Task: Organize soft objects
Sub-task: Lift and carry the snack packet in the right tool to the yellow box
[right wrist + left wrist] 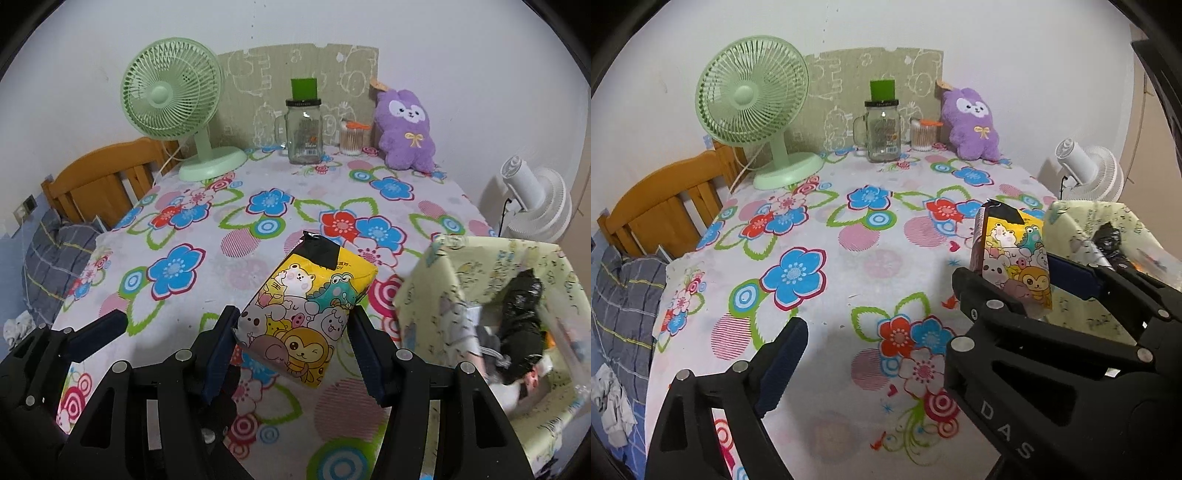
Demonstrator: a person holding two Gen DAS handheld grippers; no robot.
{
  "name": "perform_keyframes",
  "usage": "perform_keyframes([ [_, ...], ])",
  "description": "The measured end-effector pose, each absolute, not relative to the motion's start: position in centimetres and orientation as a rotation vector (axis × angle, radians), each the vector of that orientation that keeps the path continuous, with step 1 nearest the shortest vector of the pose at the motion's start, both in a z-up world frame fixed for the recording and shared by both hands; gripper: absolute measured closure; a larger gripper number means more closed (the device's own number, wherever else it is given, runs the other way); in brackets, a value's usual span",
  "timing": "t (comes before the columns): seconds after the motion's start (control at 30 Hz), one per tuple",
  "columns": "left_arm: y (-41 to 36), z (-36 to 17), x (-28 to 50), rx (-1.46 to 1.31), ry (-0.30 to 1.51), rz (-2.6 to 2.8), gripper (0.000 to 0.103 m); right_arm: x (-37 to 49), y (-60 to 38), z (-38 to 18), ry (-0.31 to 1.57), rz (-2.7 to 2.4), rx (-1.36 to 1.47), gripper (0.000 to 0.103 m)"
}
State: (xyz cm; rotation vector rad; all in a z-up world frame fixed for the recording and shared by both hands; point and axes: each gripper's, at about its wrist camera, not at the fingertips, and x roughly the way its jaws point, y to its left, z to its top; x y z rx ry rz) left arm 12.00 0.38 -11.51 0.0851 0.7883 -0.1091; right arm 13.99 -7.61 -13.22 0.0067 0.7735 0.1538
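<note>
My right gripper is shut on a yellow tissue pack printed with cartoon animals and taped black at the top. It holds the pack tilted above the flowered tablecloth. The left wrist view shows the same pack in the right gripper. My left gripper stands open and empty just left of it, with one blue-padded finger showing and the other hidden behind the right gripper's body. A purple plush toy sits at the table's far right.
A pale yellow fabric-covered box with a black bundle inside stands right of the pack. At the back are a green fan, a glass jar mug and a cotton-swab jar. A white fan and a wooden chair flank the table.
</note>
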Motion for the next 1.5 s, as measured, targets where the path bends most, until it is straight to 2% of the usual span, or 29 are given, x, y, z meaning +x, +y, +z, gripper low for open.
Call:
perform_keyframes([
  [0.7, -3.5, -6.0, 7.1, 0.128, 0.667, -0.154, 0.008, 8.3, -11.4, -7.1, 0.642, 0.137, -0.007, 0.041],
  [0.83, -4.4, -5.1, 6.7, 0.139, 0.647, -0.154, 0.0, 7.5, -12.3, -6.0, 0.62, 0.118, -0.013, 0.041],
  [1.5, -10.3, -3.4, 6.4, 0.169, 0.618, -0.259, 0.0, 6.3, -18.2, -3.9, 0.598, 0.022, 0.008, 0.041],
])
